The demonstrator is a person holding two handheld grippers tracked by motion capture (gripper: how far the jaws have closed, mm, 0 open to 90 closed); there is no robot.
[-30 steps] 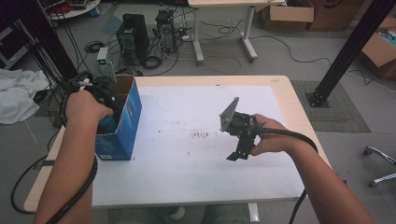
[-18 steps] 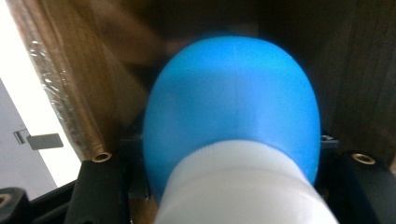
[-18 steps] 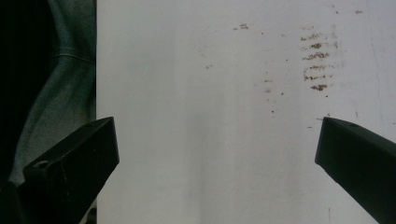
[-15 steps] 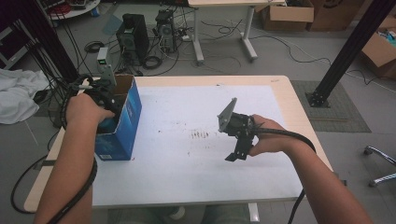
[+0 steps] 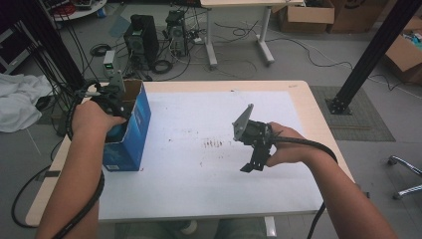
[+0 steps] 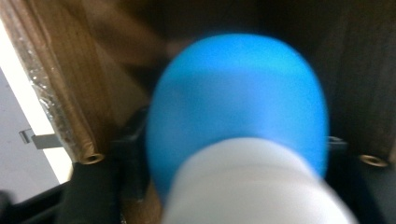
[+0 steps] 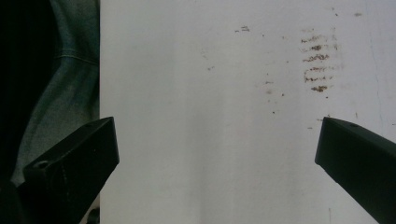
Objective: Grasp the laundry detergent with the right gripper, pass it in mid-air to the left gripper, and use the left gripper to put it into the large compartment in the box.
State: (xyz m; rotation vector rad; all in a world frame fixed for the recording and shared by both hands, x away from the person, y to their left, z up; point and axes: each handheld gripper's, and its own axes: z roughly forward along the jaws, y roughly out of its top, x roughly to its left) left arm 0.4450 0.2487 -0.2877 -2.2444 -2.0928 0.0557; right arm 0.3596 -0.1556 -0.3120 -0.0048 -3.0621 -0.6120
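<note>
Left gripper (image 5: pixel 112 107) reached into the blue cardboard box (image 5: pixel 130 130), frame left.
Jaws just opening around a smooth, rounded blue-and-white object (image 6: pixel 238 102); right gripper (image 7: pixel 217 154) hovered, jaws wide.

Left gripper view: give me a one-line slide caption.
Blurred close-up of a blue-and-white object between the brown cardboard walls of a box.

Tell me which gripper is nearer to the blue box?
Left. The left gripper reaches inside the blue box; the right gripper hangs over the white sheet, far from it.
</note>
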